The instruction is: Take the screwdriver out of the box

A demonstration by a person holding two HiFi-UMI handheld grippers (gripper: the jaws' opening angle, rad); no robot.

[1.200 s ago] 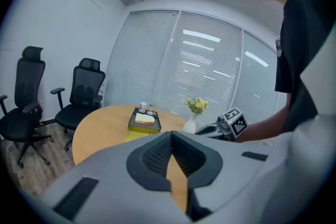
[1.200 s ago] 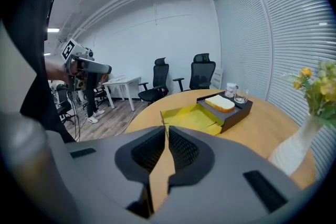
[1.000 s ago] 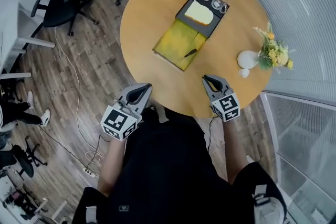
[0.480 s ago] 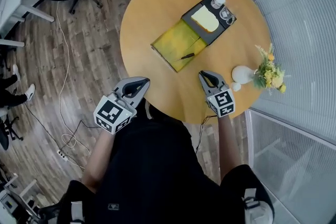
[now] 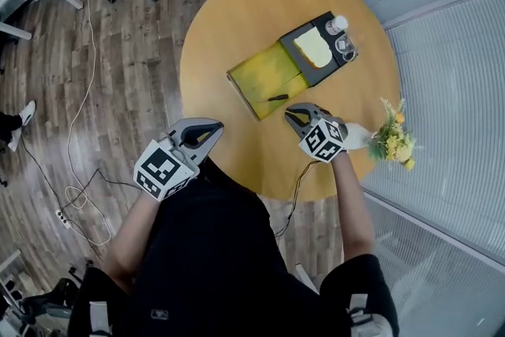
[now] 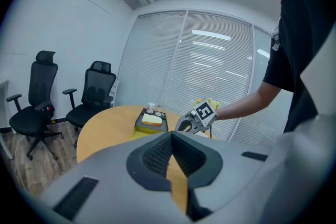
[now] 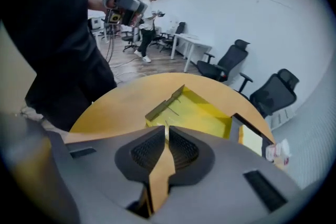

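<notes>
We see the screwdriver (image 5: 278,98), small and dark, lying inside the open yellow box (image 5: 260,71) on the round wooden table (image 5: 221,35). Our right gripper (image 5: 289,111) hovers just beside the box's near edge, jaws together, holding nothing. Our left gripper (image 5: 211,126), jaws likewise together and empty, hangs by the table's rim, well apart from the box.

Bright, even indoor light; heavy fisheye warp, dark corners in both gripper views.
</notes>
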